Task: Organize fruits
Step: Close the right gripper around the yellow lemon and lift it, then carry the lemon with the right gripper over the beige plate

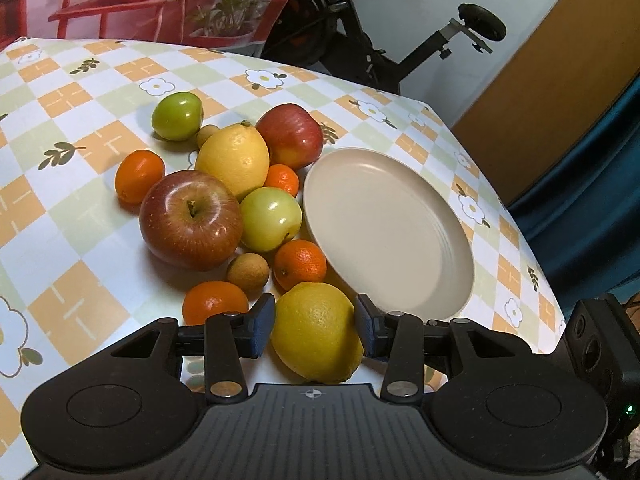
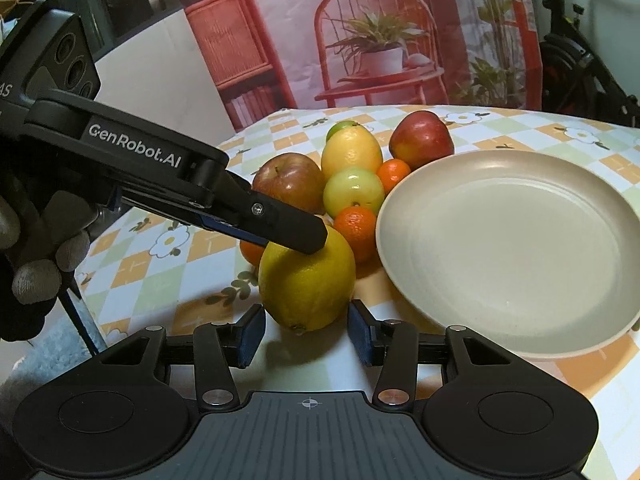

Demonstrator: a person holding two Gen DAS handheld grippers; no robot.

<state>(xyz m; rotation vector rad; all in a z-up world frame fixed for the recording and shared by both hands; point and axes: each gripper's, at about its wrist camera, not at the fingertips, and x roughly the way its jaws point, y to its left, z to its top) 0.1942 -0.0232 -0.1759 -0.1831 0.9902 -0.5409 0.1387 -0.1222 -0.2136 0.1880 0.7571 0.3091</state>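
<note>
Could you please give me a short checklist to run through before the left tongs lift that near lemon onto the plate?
1. Near lemon sits between the left tongs pads: ok.
2. Pads firmly clamped on it: cannot tell.
3. Plate has no fruit in it: ok.
4. Right tongs stand open, holding nothing: ok.
5. Tangerine close beside the lemon, may get nudged: not ok.

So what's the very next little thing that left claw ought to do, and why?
Probably close the left gripper on the near lemon. Its jaws already sit on either side of the lemon with slight gaps, so it isn't gripped yet. The beige plate beside it holds no fruit, a likely destination.
</note>
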